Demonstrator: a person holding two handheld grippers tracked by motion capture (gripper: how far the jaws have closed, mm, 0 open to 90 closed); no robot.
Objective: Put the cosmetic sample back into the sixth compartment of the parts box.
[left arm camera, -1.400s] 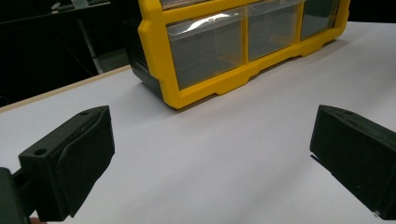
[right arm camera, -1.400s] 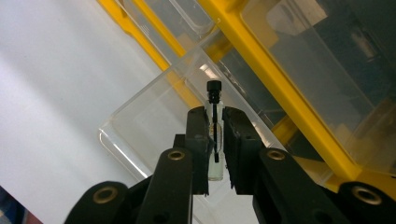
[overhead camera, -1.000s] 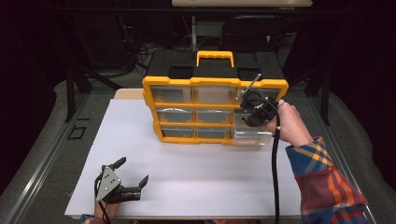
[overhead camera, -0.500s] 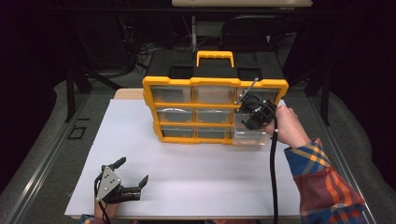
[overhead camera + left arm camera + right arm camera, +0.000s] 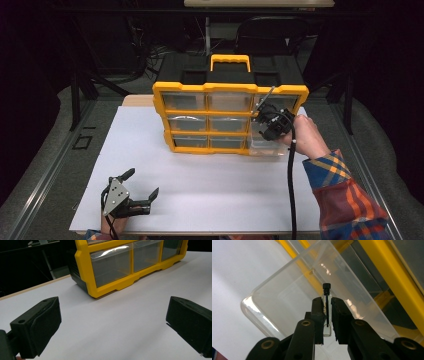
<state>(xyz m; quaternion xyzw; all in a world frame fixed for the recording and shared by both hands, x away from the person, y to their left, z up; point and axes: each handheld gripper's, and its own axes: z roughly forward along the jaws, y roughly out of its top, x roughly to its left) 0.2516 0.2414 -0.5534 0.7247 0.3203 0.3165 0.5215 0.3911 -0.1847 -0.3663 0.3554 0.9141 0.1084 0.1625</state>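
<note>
A yellow-framed organiser (image 5: pixel 230 91) with clear drawers stands upright on the white table (image 5: pixel 210 200). Its bottom right clear drawer (image 5: pixel 260 146) is pulled out. My right gripper (image 5: pixel 265 131) hangs over that drawer, shut on a small glass vial (image 5: pixel 327 328) with a black cap. In the right gripper view the vial stands upright between the pads (image 5: pixel 318 312), above the clear drawer (image 5: pixel 287 297). My left gripper (image 5: pixel 142 182) rests at the table's front left, open with nothing between its jaws. The left gripper (image 5: pixel 112 325) looks toward the organiser's lower left corner (image 5: pixel 85 267).
A black case with a yellow handle (image 5: pixel 230 60) sits behind the organiser. A cable (image 5: pixel 290 190) trails from the right gripper down past the plaid sleeve (image 5: pixel 345 195). Bare white table lies between the left gripper and the organiser.
The right gripper with the vial has sunk slightly toward the pulled-out drawer. The left gripper has stayed where it was.
</note>
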